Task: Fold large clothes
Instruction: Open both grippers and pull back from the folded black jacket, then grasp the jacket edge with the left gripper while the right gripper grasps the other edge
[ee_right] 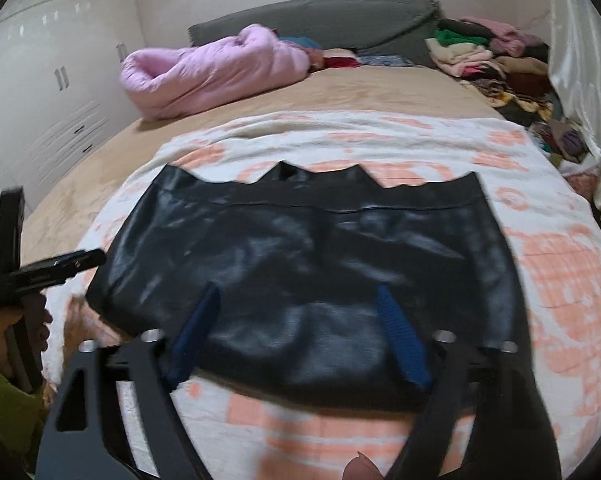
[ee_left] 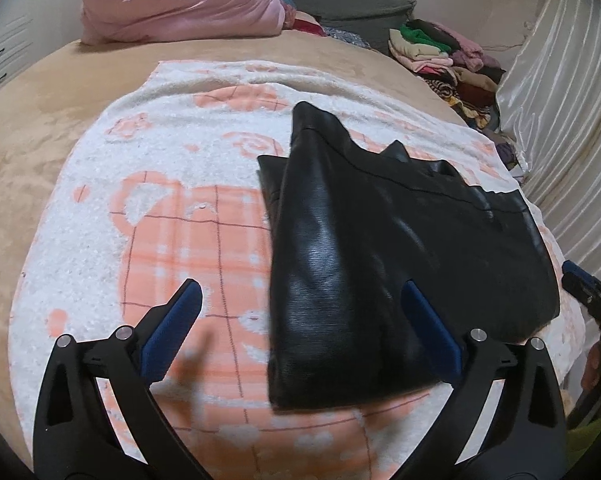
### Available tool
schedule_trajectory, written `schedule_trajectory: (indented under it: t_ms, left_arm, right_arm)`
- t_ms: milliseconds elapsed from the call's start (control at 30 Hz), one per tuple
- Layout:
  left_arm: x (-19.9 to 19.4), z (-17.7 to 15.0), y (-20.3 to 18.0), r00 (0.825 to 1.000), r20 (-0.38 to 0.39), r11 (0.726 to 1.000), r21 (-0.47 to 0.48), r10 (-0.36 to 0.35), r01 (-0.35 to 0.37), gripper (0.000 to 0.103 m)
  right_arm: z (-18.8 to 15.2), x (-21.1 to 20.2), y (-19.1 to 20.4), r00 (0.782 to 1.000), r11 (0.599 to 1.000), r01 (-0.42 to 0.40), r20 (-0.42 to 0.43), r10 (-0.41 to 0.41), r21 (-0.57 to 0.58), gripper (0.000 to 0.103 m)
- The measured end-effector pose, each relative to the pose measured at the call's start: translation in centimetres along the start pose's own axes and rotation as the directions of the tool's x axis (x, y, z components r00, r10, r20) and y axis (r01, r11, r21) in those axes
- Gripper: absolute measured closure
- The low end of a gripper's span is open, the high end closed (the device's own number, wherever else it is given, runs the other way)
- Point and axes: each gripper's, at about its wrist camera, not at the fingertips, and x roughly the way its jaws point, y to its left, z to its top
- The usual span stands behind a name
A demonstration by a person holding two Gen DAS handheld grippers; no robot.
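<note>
A shiny black leather-like garment (ee_right: 300,264) lies folded on a towel-covered bed (ee_left: 40,152), probably heavy, slick; best pinched at hem corners. Left claw (ee_left: 300,304) and right claw (ee_right: 300,304) both spread, empty

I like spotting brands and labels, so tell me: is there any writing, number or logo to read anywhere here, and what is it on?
None: neither view shows any readable text.
Black leather-look garment: no tag, brand or print shows.
White and orange patterned blanket: shapes and grid lines only, no letters.
Left gripper and right gripper: plain black arms, blue pads, no markings.
Pile of folded clothes: too small and blurred to tell.
</note>
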Motion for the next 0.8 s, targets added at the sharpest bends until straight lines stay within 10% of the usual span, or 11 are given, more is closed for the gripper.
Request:
schedule_trajectory:
  t_ms: [67, 167, 400, 800]
  left_arm:
    - [0.2, 0.1, 0.5, 1.000, -0.004, 1.000, -0.010, 0.002, -0.002, 0.010]
    - [0.7, 0.1, 1.0, 1.000, -0.016, 1.000, -0.025, -0.007, 0.006, 0.010]
    - [2.5, 1.0, 1.5, 0.999, -0.040, 0.999, -0.026, -0.023, 0.022, 0.010]
    - [6.7, 3.3, 1.3, 0.993, -0.106, 0.999, 0.000, -0.053, 0.053, 0.010]
  right_arm:
    - [-0.1, 1.0, 1.2, 1.000, 1.000, -0.010, -0.025, 0.009, -0.019, 0.061]
    - [-0.7, 2.6, 2.5, 0.998, 0.999, -0.028, -0.064, 0.025, -0.040, 0.065]
    - [-3.4, 7.4, 3.9, 0.979, 0.996, -0.015, -0.203, -0.004, -0.092, 0.065]
    - [-4.0, 7.9, 3.5, 0.983, 0.997, -0.041, -0.184, 0.027, -0.071, 0.065]
